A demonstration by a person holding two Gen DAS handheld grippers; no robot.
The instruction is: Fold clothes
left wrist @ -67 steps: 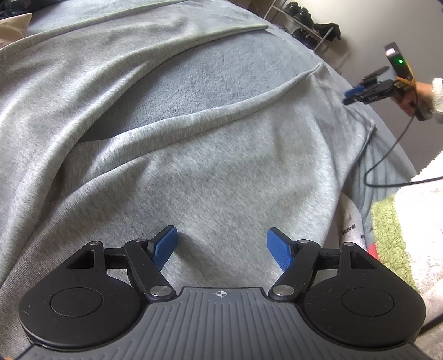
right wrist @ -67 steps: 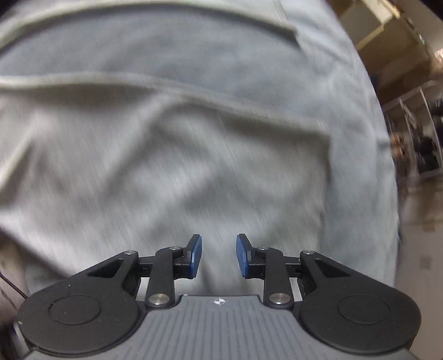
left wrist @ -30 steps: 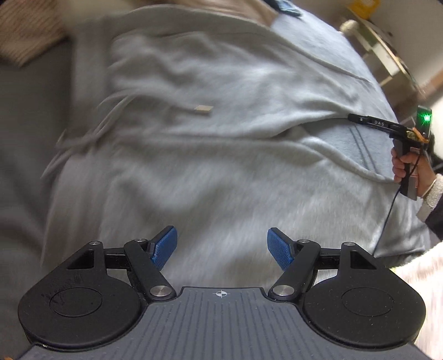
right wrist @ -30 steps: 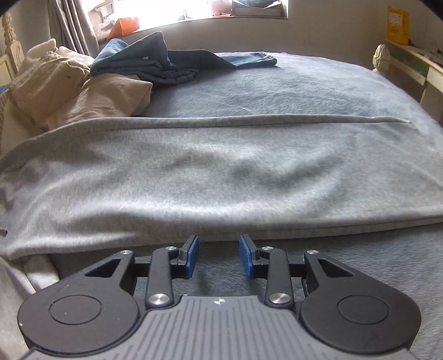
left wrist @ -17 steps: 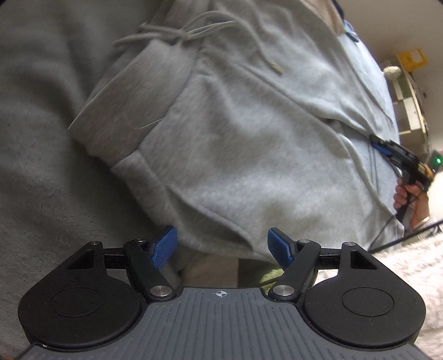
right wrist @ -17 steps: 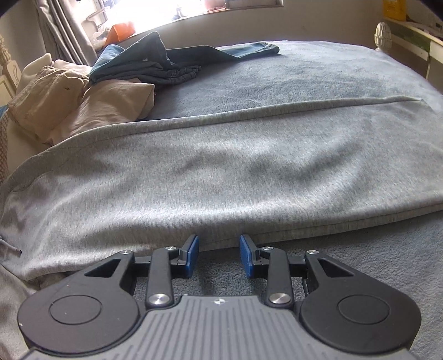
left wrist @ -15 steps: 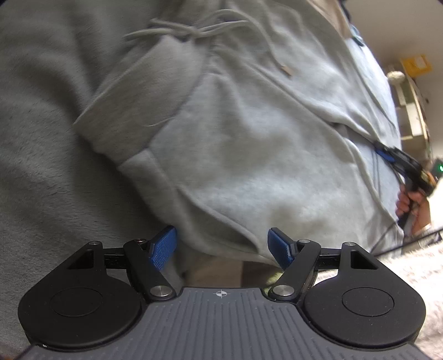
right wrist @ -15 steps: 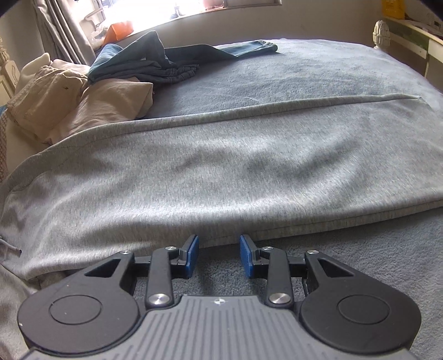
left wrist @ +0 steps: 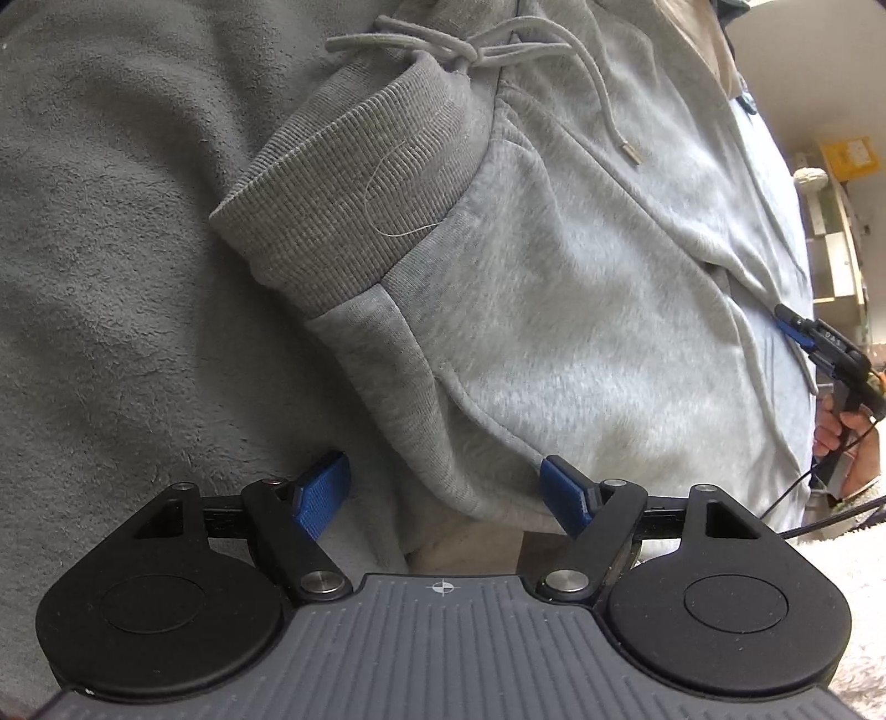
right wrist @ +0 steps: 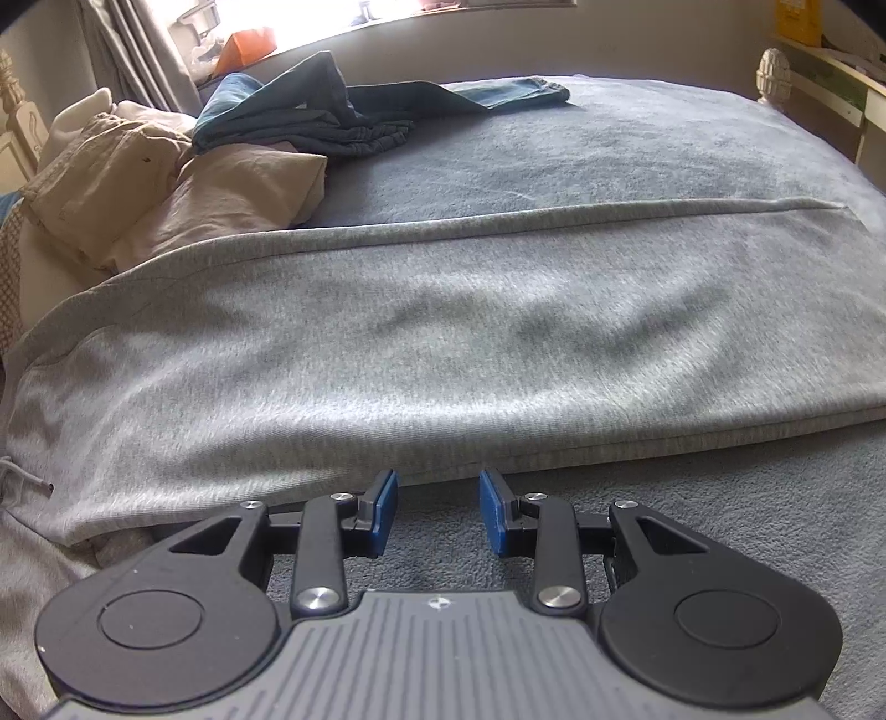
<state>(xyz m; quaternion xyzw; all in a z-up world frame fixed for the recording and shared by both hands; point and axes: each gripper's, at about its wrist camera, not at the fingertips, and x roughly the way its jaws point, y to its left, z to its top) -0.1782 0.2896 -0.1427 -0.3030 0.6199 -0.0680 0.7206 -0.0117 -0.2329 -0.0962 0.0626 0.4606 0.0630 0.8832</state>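
Grey sweatpants [left wrist: 581, 288] lay spread along the blanket-covered bed [left wrist: 111, 249], and I take them as my landmark throughout. From the left wrist view, my left gripper [left wrist: 446, 484] had closed in on them over the last two seconds, swinging from the open leg fabric to the waist end, so that the ribbed waistband [left wrist: 360, 205] and its knotted drawstring [left wrist: 476, 52] now sat just ahead. Its jaws stood wide apart, straddling the near corner of the pants below the waistband, with cloth between them but not yet pinched. Off to the far side of the pants I could see my right gripper [left wrist: 797, 327] held in a hand [left wrist: 847, 437]. From the right wrist view, that gripper [right wrist: 437, 512] had settled low against the long doubled edge of the leg [right wrist: 443, 332], its jaws apart and holding nothing. Beyond the pants lay a beige heap [right wrist: 166, 188] and blue jeans [right wrist: 332, 116]. With both tools now at an edge, I judged a lift-and-fold of the pants was being set up.
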